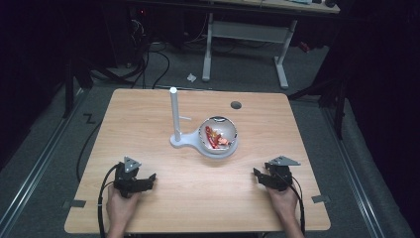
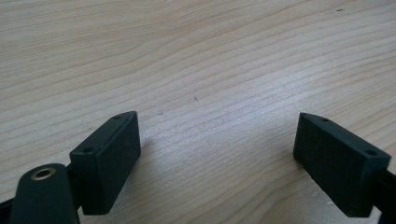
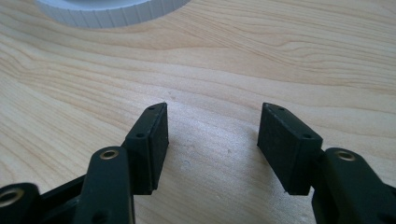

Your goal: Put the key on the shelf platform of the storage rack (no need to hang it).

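Resting near the front edge of the wooden worktop, toward its left corner, the left gripper sits in the person's left hand with its jaws spread wide and bare wood grain between them. The right gripper, held in the right hand near the front right corner, also has its jaws apart with nothing between them. Well ahead of both, around the middle of the worktop, a shiny bowl holding red and orange pieces sits on a white base, just beside an upright white post. The base's ribbed rim shows beyond the right gripper's jaws.
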